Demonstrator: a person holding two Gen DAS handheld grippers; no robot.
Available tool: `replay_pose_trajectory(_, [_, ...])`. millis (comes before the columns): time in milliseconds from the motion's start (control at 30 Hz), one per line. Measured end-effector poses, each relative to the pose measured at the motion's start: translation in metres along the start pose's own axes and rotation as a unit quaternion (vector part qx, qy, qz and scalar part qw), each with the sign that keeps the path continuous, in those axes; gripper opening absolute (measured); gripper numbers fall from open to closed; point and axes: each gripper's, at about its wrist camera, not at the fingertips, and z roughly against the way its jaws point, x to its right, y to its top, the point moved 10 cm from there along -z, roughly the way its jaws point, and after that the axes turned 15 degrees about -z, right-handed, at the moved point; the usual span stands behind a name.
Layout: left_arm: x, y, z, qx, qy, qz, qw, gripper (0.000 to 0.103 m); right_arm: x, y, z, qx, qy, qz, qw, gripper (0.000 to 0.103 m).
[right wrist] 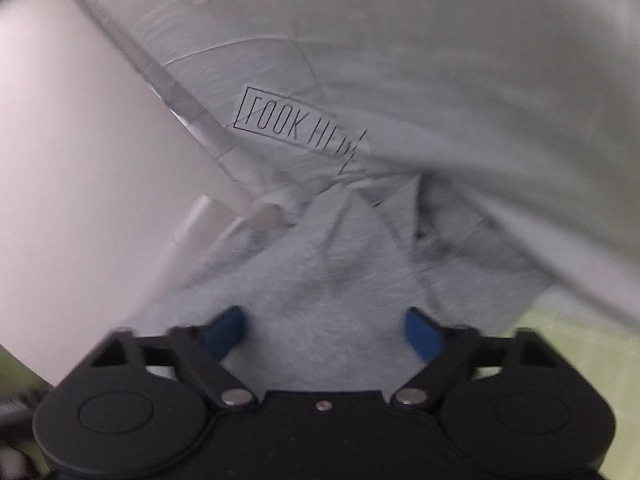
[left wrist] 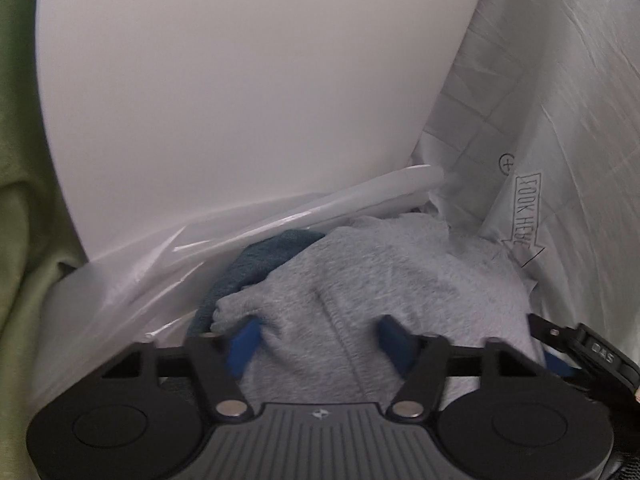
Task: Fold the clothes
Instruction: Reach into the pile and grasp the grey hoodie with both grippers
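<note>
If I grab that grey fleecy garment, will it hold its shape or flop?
The grey garment will probably flop: it already lies bunched in soft folds between the open left gripper fingers. Its fuzzy knit looks grippy, not slippery. It seems light, though layers may drag the teal cloth beneath.

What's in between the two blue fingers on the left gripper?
Grey fleece cloth. In the left wrist view it bulges up between the open left gripper's blue fingers, with a teal cloth beside it.

Both wrist cameras look closely down at the grey garment (left wrist: pixel 360 280).
</note>
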Motion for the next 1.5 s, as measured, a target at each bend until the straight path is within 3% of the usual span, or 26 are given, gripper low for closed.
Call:
replay_pose_trajectory(67, [0.004,0.002,0.002,0.003,0.006,-0.016,0.9999,0.021,-0.005,-0.002,0.002,-0.002,0.013,0.009,1.000,0.034])
replay_pose_trajectory(100, [0.007,0.003,0.003,0.006,0.009,-0.023,0.9997,0.018,-0.008,-0.004,0.007,0.008,0.012,0.033,0.999,0.017])
replay_pose_trajectory(133, [0.010,0.005,0.008,0.013,0.012,-0.032,0.9993,0.014,-0.012,-0.006,0.013,0.018,0.011,0.055,0.998,0.012])
replay_pose_trajectory(167, [0.014,0.007,0.013,0.021,0.013,-0.041,0.9989,0.006,-0.014,-0.009,0.022,0.029,0.009,0.071,0.997,0.011])
replay_pose_trajectory(233, [0.021,0.011,0.027,0.040,0.015,-0.057,0.9975,0.000,-0.017,-0.014,0.043,0.050,0.008,0.082,0.995,0.009])
replay_pose_trajectory(333, [0.036,0.013,0.061,0.069,0.010,-0.089,0.9935,0.000,-0.021,-0.026,0.087,0.088,0.006,0.097,0.991,0.009])
replay_pose_trajectory(500, [0.070,-0.011,0.112,0.080,-0.043,-0.129,0.9875,0.000,-0.015,-0.062,0.186,0.153,-0.001,0.102,0.983,0.008])
replay_pose_trajectory(667, [0.108,-0.083,0.150,0.031,-0.119,-0.148,0.9813,0.000,0.044,-0.140,0.289,0.194,-0.068,0.074,0.976,0.008])
replay_pose_trajectory(767, [0.133,-0.154,0.156,-0.034,-0.144,-0.180,0.9725,0.000,0.109,-0.200,0.318,0.156,-0.140,0.018,0.978,0.009])
replay_pose_trajectory(833, [0.147,-0.200,0.159,-0.077,-0.154,-0.199,0.9648,0.001,0.151,-0.240,0.328,0.114,-0.190,-0.021,0.975,0.011])
replay_pose_trajectory(900, [0.149,-0.234,0.162,-0.106,-0.150,-0.199,0.9625,0.006,0.174,-0.265,0.334,0.093,-0.221,-0.043,0.970,0.013])
replay_pose_trajectory(967, [0.144,-0.242,0.165,-0.111,-0.138,-0.191,0.9655,0.039,0.179,-0.272,0.345,0.102,-0.228,-0.053,0.967,0.015])
replay_pose_trajectory(1033, [0.137,-0.239,0.165,-0.104,-0.117,-0.183,0.9706,0.056,0.177,-0.262,0.352,0.123,-0.234,-0.048,0.963,0.044])
replay_pose_trajectory(1100, [0.130,-0.231,0.164,-0.091,-0.100,-0.181,0.9741,0.065,0.176,-0.243,0.356,0.142,-0.231,-0.035,0.962,0.058])
replay_pose_trajectory(1133, [0.127,-0.226,0.163,-0.085,-0.091,-0.181,0.9757,0.071,0.177,-0.234,0.357,0.151,-0.228,-0.028,0.962,0.059])
replay_pose_trajectory(1167, [0.124,-0.222,0.162,-0.078,-0.082,-0.180,0.9771,0.074,0.177,-0.225,0.357,0.155,-0.225,-0.022,0.962,0.062])
replay_pose_trajectory(1233, [0.122,-0.214,0.152,-0.078,-0.069,-0.176,0.9789,0.075,0.177,-0.203,0.344,0.151,-0.218,-0.008,0.964,0.078])
replay_pose_trajectory(1400, [0.118,-0.208,0.114,-0.107,-0.058,-0.161,0.9795,0.075,0.197,-0.158,0.289,0.115,-0.205,-0.003,0.972,0.084])
replay_pose_trajectory(1500, [0.126,-0.210,0.099,-0.120,-0.062,-0.162,0.9774,0.075,0.228,-0.145,0.264,0.107,-0.282,-0.024,0.953,0.084])
